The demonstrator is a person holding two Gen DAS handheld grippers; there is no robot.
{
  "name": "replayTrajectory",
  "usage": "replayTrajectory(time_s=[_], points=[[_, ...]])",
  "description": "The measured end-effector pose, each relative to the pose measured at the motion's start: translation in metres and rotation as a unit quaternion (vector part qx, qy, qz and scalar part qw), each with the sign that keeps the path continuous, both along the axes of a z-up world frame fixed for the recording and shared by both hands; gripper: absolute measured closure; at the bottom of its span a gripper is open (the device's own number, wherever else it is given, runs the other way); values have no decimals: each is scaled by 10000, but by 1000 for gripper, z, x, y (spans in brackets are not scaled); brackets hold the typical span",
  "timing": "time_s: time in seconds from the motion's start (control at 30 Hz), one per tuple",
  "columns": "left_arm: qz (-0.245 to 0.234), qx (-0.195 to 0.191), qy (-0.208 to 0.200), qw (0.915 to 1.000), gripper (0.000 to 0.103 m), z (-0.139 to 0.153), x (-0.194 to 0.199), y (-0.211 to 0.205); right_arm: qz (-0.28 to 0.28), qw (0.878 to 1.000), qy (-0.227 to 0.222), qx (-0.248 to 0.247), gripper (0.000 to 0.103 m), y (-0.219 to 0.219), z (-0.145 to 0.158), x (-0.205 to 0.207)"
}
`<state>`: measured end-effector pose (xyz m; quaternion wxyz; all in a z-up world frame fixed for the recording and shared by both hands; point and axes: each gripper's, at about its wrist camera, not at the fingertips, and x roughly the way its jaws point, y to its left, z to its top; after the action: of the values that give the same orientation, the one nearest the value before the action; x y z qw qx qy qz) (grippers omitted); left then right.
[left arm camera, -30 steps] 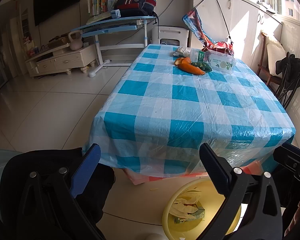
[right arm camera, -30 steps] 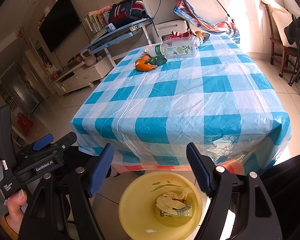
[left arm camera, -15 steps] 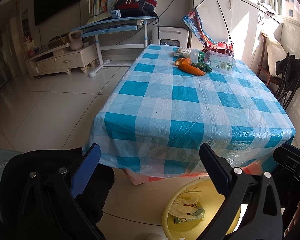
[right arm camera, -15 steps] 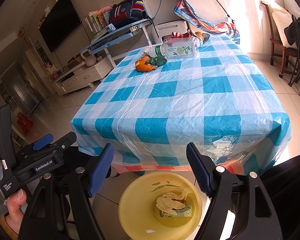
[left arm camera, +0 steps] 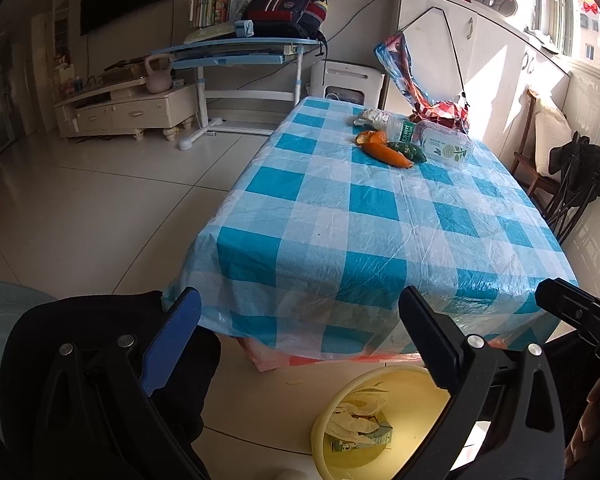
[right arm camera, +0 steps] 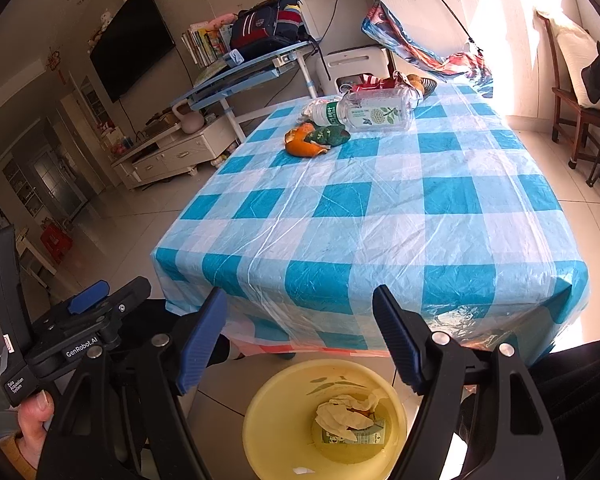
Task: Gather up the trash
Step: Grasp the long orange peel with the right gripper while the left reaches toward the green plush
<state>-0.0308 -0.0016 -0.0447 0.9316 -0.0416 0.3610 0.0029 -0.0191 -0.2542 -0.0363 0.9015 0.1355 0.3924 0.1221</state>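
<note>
A yellow bin (right arm camera: 260,400) stands on the floor below the table's near edge, holding a crumpled tissue (right arm camera: 346,412) and a small carton (right arm camera: 340,436). It shows in the left wrist view too, as the bin (left arm camera: 320,432). At the far end of the checked table (right arm camera: 380,220) lie an orange peel (right arm camera: 300,144), a green wrapper (right arm camera: 330,135) and a clear plastic bottle (right arm camera: 376,114). My right gripper (right arm camera: 300,296) hangs open above the bin, with nothing between its fingers. My left gripper (left arm camera: 298,300) is open and empty beside it, short of the table edge.
A red bag (left arm camera: 440,110) and a colourful cloth sit at the table's far end. To the right stands a chair with a dark jacket (left arm camera: 576,176). Beyond the table are a blue desk (left arm camera: 236,52) and a low cabinet (left arm camera: 128,108). A black garment (left arm camera: 80,320) is at lower left.
</note>
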Motion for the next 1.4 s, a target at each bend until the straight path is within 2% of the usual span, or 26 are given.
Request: replayTrajectory(time_s=[0.2, 0.4, 0.57, 0.83, 1.0, 1.07, 1.17, 1.23, 1.3, 1.33, 1.4], points=[[176, -261, -4, 9995, 7, 8, 10, 17, 254, 9993, -67, -269, 30, 2, 11, 36], [304, -373, -45, 9988, 7, 19, 33, 33, 662, 9959, -126, -599, 30, 18, 14, 92], [473, -500, 13, 9976, 7, 16, 49, 45, 982, 9924, -155, -730, 31, 40, 9, 149], [530, -811, 91, 9953, 7, 10, 60, 53, 1246, 9868, 50, -1030, 38, 66, -10, 232], [564, -1036, 197, 9928, 7, 7, 65, 59, 1427, 9832, 349, -1083, 45, 72, -26, 256], [590, -1093, 215, 9920, 7, 5, 66, 61, 1477, 9797, 383, -1301, 45, 77, -32, 261], [615, -1140, 239, 9913, 7, 4, 67, 63, 1451, 9791, 472, -1345, 46, 75, -39, 267], [628, -1143, 234, 9912, 7, 4, 67, 63, 1477, 9770, 543, -1436, 52, 76, -42, 268], [625, -1113, 222, 9916, 7, 5, 68, 62, 1550, 9729, 524, -1632, 73, 78, -42, 262], [612, -1092, 220, 9919, 7, 6, 68, 62, 1614, 9713, 528, -1665, 79, 78, -41, 258], [534, -1054, 227, 9927, 7, 8, 71, 59, 1776, 9670, 576, -1733, 84, 76, -38, 247]])
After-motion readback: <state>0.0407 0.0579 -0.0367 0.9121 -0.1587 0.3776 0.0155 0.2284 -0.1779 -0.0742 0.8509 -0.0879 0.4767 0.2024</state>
